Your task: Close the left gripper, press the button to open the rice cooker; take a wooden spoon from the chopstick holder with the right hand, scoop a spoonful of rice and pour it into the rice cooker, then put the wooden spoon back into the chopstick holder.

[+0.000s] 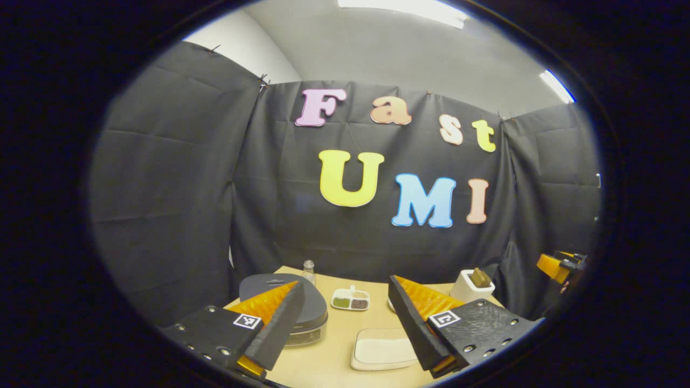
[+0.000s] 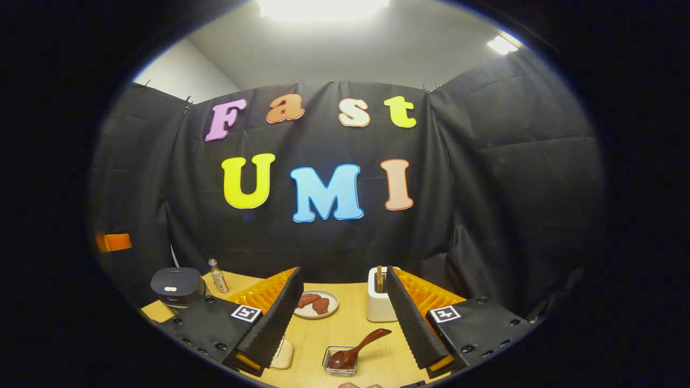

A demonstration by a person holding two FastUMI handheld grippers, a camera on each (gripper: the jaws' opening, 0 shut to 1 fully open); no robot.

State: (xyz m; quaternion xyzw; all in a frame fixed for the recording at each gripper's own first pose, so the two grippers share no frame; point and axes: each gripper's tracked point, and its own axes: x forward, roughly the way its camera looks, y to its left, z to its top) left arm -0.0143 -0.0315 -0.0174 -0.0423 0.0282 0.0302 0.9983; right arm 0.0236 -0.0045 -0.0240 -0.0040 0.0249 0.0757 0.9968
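Left gripper [image 1: 345, 323] hangs above the near edge of the pale wooden table [image 1: 334, 366], jaws wide apart, nothing btwn them. Right gripper [image 2: 345, 315] same: jaws spread, empty.

Dark grey round rice cooker w/ flat lid [image 1: 307, 302] sits at the table's left side, partly behind the left gripper's left finger; right gripper view has it far left [image 2: 177, 285], lid down, a small pale patch on top, prob the button. Lid release should be stiff & springy: shut the jaws first, push w/ the closed tip square on that patch, else it'll skid off the smooth lid.

White squarish chopstick holder [image 2: 379, 307] stands back right, a brown stick-like piece poking from its top [image 2: 379, 277]; can't tell what that piece is. In left gripper view the holder is right of centre [image 1: 470, 288].

Dark brown wooden spoon [image 2: 356, 350] lies w/ its bowl in a small clear glass dish [image 2: 340, 362] near the front edge, handle angled up & right. Light, rigid, smooth so a bit slippery. Best hold: mid-handle, jaws across the narrow width, well above the bowl so it stays level when loaded. Can't tell if rice is in the dish.

Small white divided tray of grains [image 1: 350, 299] sits mid-table; pale rectangular pad [image 1: 384, 349] nearer
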